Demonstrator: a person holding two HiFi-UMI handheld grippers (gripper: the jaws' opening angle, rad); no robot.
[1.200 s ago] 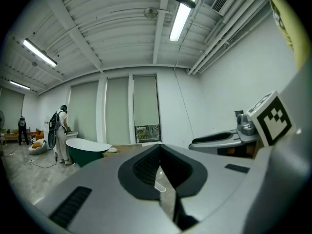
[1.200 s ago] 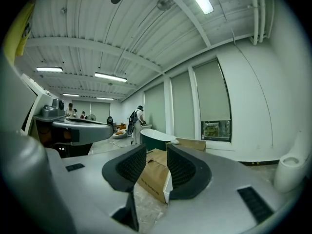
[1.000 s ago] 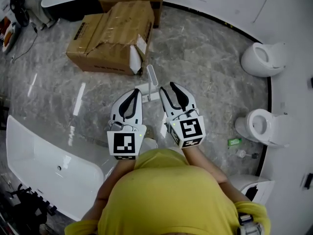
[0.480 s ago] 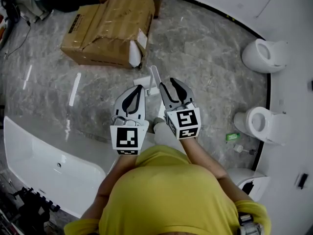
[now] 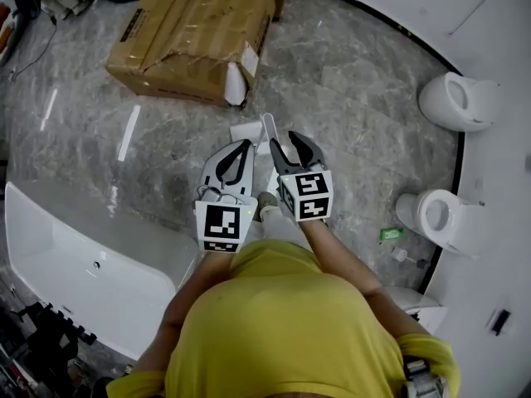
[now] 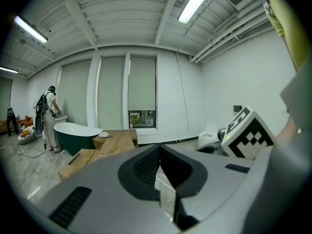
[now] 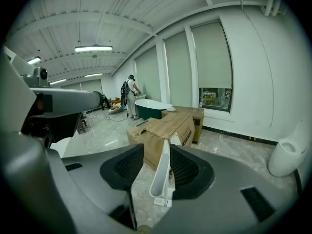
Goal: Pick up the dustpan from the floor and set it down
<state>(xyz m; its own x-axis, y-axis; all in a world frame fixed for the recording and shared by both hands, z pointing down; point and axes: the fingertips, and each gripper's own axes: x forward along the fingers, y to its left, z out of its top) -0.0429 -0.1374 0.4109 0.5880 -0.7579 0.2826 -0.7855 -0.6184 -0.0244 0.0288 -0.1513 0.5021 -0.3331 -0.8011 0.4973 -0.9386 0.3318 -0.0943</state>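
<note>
The white dustpan (image 5: 246,130) lies on the grey marble floor with its long handle (image 5: 267,125) standing up beside it. My right gripper (image 5: 284,143) is just below the handle in the head view. In the right gripper view its jaws (image 7: 158,152) are opening around the handle (image 7: 162,174), with gaps on both sides, so nothing is gripped. My left gripper (image 5: 243,145) hangs beside it to the left, near the pan. Seen from the left gripper (image 6: 159,146), the fingertips meet and a piece of white dustpan (image 6: 165,196) shows through the gap below them.
A torn cardboard box (image 5: 195,36) lies just beyond the dustpan. A white bathtub (image 5: 75,264) is at the left, two toilets (image 5: 459,102) (image 5: 444,222) at the right by the curved wall. My shoe (image 5: 267,201) is under the grippers. A person (image 6: 48,116) stands far off by a green tub.
Both grippers have sunk and moved forward toward the dustpan. The right jaws have widened and now sit around the handle's lower part.
</note>
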